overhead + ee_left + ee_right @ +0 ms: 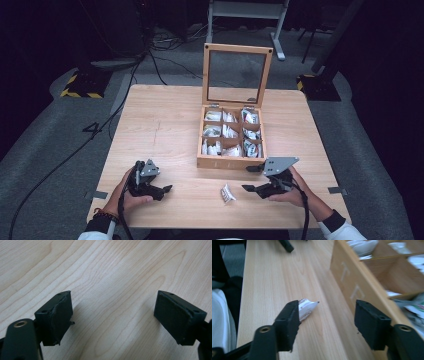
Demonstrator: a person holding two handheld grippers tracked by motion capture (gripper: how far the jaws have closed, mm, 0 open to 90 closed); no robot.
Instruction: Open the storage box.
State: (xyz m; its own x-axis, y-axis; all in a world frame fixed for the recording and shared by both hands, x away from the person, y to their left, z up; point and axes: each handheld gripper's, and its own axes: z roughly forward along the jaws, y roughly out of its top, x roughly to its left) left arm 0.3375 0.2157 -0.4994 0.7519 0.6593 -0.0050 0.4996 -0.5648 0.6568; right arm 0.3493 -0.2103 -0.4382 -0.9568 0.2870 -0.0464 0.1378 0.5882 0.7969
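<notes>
A wooden box (231,161) stands open on the bench (160,125), its glass lid (237,75) raised upright at the back. Its compartments hold white packets, most of them quite full. 1 packet (228,193) lies loose on the bench, in front of the box and apart from it, between the 2 grippers and nearer the right one.

By the look of it, the work is packing packets into the box, and this one is left to go in. Nothing is gripped at present, so the pick-up is not yet made.

The right gripper (256,179) sits just beside the packet with its jaws released and spread wide, pointing toward it. In the right gripper view the packet (306,308) lies just behind the left-hand jaw, partly hidden by it, not between the 2.

The left gripper (167,189) rests near the bench's front edge, jaws also parted with bare wood between them.

In the high view the packet's long axis runs roughly front to back, tilted a little to the left at its far end. Its far end looks narrower, though it is too small to be sure.
</notes>
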